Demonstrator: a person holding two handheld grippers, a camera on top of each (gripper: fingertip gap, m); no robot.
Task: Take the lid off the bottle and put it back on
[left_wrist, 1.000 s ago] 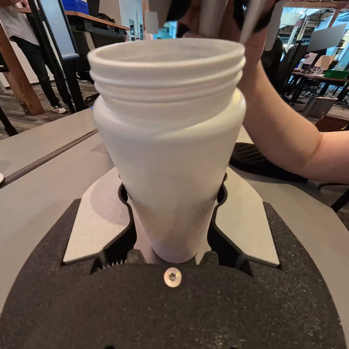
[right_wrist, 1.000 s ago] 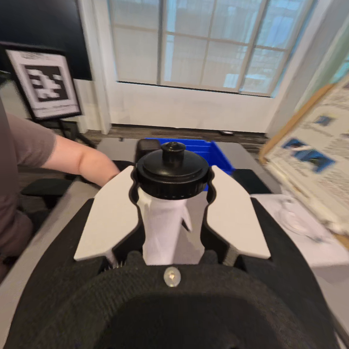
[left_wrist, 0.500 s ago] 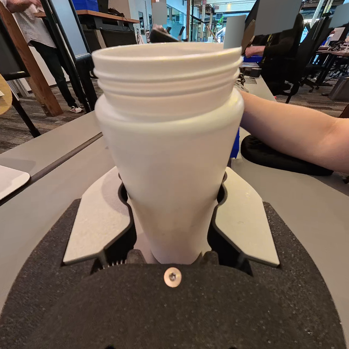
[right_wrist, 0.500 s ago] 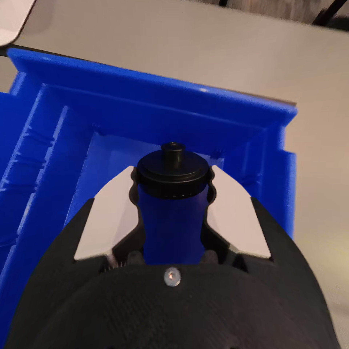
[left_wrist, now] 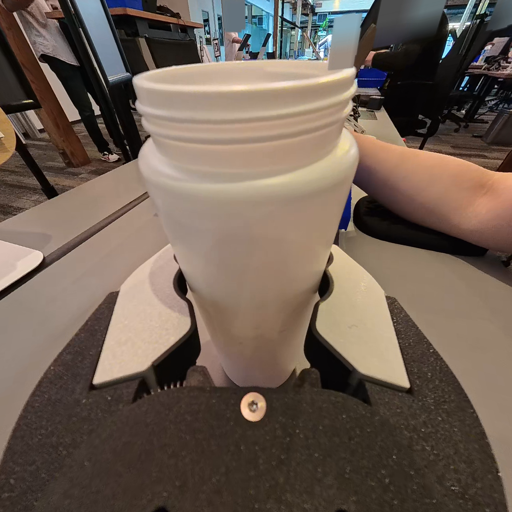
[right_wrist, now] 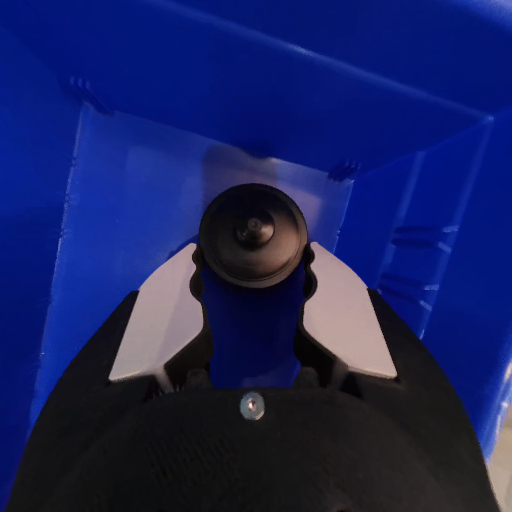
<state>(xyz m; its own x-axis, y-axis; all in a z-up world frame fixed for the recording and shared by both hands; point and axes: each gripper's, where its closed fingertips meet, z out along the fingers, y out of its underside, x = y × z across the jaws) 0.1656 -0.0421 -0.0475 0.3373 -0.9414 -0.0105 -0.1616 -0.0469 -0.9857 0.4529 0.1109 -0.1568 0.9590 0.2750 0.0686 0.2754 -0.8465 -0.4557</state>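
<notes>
left claw (left_wrist: 252, 282) clamps the white bottle (left_wrist: 246, 210), upright over the bench (left_wrist: 83, 277), mouth uncovered. right claw (right_wrist: 252, 249) looks released around the black lid (right_wrist: 252, 235) inside the blue bin (right_wrist: 277, 97). step 1 done; next, regrip the lid and align it with the threads.

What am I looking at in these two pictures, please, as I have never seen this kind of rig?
There is no robot here: a person holds a two-finger gripper in each hand, and each gripper carries a camera that looks along its fingers. The left wrist view shows the left gripper clamped on a white bottle, upright and with its threaded mouth open, above a grey table. The person's forearm reaches across on the right. The right wrist view looks down into a blue bin. There the right gripper has the black lid at its fingertips; I cannot tell whether it grips it.
</notes>
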